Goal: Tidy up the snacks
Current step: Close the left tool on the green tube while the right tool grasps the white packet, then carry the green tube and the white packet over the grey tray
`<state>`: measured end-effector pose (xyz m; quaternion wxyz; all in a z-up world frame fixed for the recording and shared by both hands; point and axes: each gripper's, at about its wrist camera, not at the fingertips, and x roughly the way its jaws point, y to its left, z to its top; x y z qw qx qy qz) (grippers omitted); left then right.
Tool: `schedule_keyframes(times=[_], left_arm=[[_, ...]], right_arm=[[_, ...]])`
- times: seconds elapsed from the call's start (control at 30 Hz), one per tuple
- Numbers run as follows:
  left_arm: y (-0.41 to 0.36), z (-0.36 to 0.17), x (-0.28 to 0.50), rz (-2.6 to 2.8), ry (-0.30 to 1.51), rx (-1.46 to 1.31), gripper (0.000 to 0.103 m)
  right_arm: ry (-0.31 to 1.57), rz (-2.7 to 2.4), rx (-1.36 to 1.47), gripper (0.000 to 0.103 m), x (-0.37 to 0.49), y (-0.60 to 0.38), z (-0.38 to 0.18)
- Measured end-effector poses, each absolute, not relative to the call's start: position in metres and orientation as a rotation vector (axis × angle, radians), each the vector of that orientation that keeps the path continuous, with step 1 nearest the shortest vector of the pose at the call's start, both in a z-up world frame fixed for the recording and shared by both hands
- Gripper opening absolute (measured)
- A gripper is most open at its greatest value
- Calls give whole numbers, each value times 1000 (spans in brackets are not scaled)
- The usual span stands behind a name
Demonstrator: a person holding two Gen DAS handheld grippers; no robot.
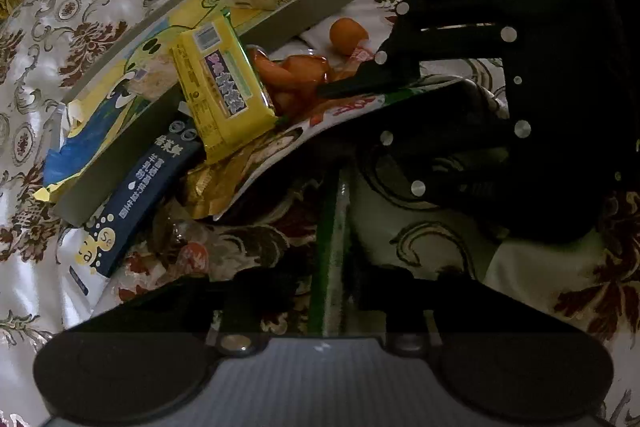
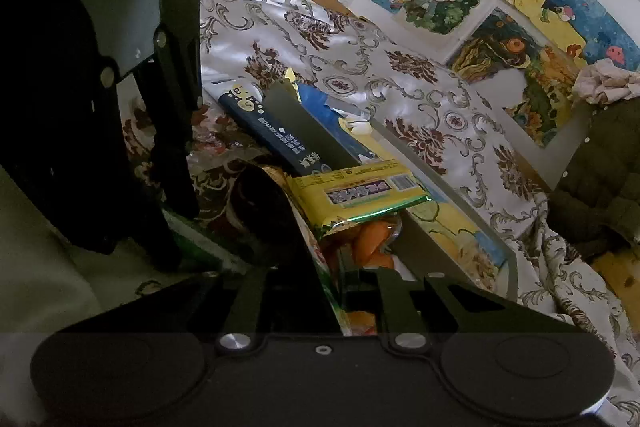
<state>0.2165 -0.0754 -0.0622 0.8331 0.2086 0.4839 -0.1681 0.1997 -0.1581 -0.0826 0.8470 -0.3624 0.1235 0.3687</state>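
Note:
A large white snack bag [image 1: 348, 107] with cartoon print and a green edge lies across the pile, and both grippers grip it. My left gripper [image 1: 328, 279] is shut on its green edge strip. My right gripper [image 1: 332, 89] comes in from the right and pinches the bag's far edge beside the orange snack packets [image 1: 292, 75]. In the right wrist view my right gripper [image 2: 336, 283] has the bag's edge [image 2: 326, 267] clamped between its fingers, and my left gripper [image 2: 180, 239] points down at the left. A yellow snack pack [image 1: 224, 87] leans on the pile.
A grey cardboard tray [image 1: 304, 7] holds a yellow and blue cartoon bag. A navy box [image 1: 152, 183] and a gold packet [image 1: 204, 191] lie against its near wall. Everything rests on a patterned bedsheet [image 1: 100, 39]. Posters [image 2: 500, 7] hang on the wall behind.

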Motion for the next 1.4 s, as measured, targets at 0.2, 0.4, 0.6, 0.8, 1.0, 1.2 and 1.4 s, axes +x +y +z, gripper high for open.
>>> schedule_keyframes(times=[0.2, 0.4, 0.6, 0.8, 1.0, 1.2, 1.4], left_arm=[[-60, -51, 222, -311, 1086, 285, 18], [-34, -43, 220, -279, 1138, 89, 18], [-14, -31, 208, -240, 1117, -70, 18], [-9, -20, 198, -222, 1054, -140, 18], [-10, -8, 198, -209, 1003, -182, 18], [-8, 13, 223, -148, 919, -162, 18], [0, 34, 284, -68, 830, -185, 18]], right_arm=[[222, 770, -807, 13, 190, -162, -78], [167, 749, -848, 9, 180, -168, -70], [111, 701, -850, 8, 170, -177, -59], [55, 651, -815, 8, 171, -184, -46], [24, 598, -783, 8, 180, -189, -40], [-44, 512, -734, 8, 216, -184, -34], [7, 443, -604, 8, 280, -189, -27]])
